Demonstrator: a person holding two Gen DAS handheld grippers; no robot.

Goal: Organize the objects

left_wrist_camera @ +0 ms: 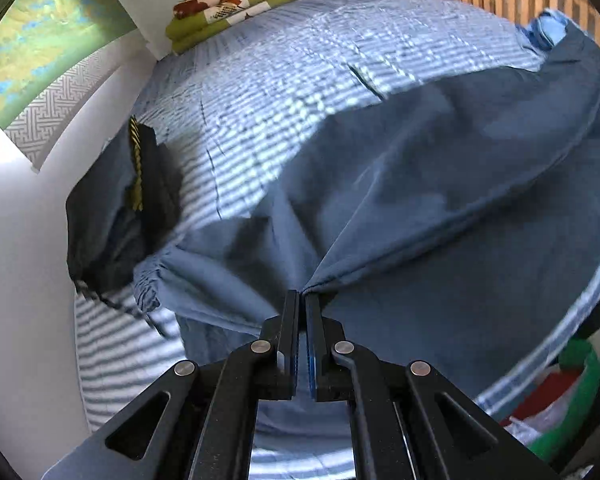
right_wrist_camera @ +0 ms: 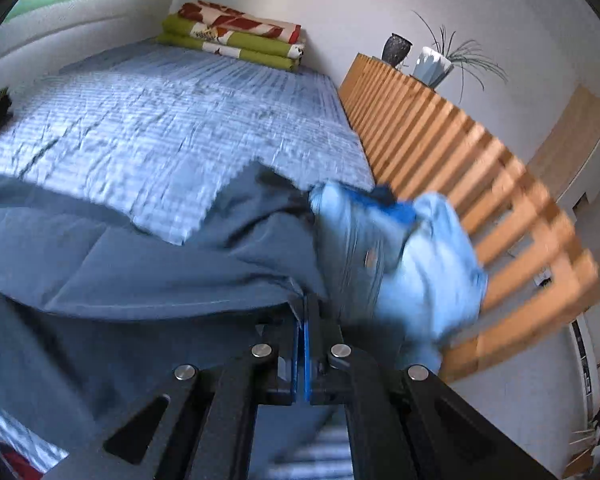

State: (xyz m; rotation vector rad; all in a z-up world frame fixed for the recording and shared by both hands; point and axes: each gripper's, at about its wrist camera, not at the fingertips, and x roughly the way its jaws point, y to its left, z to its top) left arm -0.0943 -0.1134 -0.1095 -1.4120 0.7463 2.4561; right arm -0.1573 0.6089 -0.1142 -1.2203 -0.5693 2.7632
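Note:
A dark blue cloth [left_wrist_camera: 440, 168] is stretched over the near part of a bed with a light blue striped cover [left_wrist_camera: 284, 80]. My left gripper [left_wrist_camera: 302, 294] is shut on a pinched edge of this cloth. In the right wrist view the same dark blue cloth [right_wrist_camera: 148, 268] hangs from my right gripper [right_wrist_camera: 303, 298], which is shut on another edge of it. A light blue garment [right_wrist_camera: 404, 256] lies bunched at the bed's right side, just beyond the right gripper. A dark garment with a yellow cord [left_wrist_camera: 140, 176] lies at the bed's left edge.
Folded green and red-patterned bedding [right_wrist_camera: 236, 36] is stacked at the far end of the bed. A wooden slatted rail [right_wrist_camera: 460, 168] runs along the right side, with a vase [right_wrist_camera: 396, 50] and a potted plant [right_wrist_camera: 440, 64] on top. White walls enclose the left and far sides.

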